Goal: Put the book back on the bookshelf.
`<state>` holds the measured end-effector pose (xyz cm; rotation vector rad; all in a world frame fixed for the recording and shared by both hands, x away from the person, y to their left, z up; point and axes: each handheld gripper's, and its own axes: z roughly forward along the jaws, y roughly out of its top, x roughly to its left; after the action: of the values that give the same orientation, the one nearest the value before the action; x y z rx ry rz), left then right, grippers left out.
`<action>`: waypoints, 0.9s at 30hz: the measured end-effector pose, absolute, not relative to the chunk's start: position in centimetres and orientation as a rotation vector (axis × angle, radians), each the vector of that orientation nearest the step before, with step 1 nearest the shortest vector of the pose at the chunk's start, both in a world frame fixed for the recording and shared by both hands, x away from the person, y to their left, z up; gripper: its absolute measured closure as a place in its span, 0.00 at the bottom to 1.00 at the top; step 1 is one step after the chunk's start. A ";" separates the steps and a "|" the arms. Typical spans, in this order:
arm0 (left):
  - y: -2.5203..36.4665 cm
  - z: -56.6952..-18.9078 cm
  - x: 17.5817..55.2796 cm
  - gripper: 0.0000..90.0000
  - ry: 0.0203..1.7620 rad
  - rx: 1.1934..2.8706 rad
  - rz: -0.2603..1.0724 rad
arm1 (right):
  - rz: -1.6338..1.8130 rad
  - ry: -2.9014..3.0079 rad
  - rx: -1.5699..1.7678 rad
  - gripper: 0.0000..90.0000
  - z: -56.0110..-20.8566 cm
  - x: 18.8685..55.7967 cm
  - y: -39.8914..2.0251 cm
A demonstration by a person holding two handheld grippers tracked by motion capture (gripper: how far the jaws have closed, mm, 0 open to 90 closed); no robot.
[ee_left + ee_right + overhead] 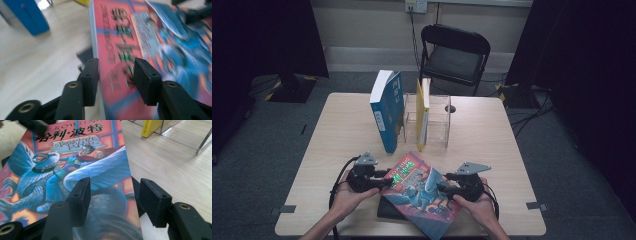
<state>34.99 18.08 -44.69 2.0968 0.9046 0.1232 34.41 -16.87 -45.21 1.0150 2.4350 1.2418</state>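
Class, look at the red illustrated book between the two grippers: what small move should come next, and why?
Probably close both grippers on the red book. The left gripper straddles its spine edge and the right gripper its opposite edge, pads apparently not yet pressing; the book lies tilted over a dark book.

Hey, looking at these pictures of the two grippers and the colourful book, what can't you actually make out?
- Dark object under the colourful book: high view, mostly covered by the book; its kind is unclear.
- Book cover print: left gripper view, motion blur smears it.
- Left gripper: one jaw sits beside the book's edge, one over the cover; contact cannot be told.
- Right gripper: grip on the book's edge unclear.
- Blue book spine text: high view, too small.
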 end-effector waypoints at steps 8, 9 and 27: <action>20.6 -45.2 32.4 0.57 0.904 2.105 0.101 | 1.261 2.431 1.028 0.48 -45.4 34.6 -16.9; 20.4 -45.4 32.2 0.57 0.905 2.124 0.113 | 1.261 2.429 1.028 0.48 -45.4 34.6 -16.9; 19.6 -45.5 34.4 0.47 0.953 2.064 0.188 | 1.224 2.463 0.989 0.50 -45.0 33.9 -16.9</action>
<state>34.40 19.60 -45.46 2.0637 0.9528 0.1883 33.88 -16.87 -45.02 0.9894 2.4632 1.2242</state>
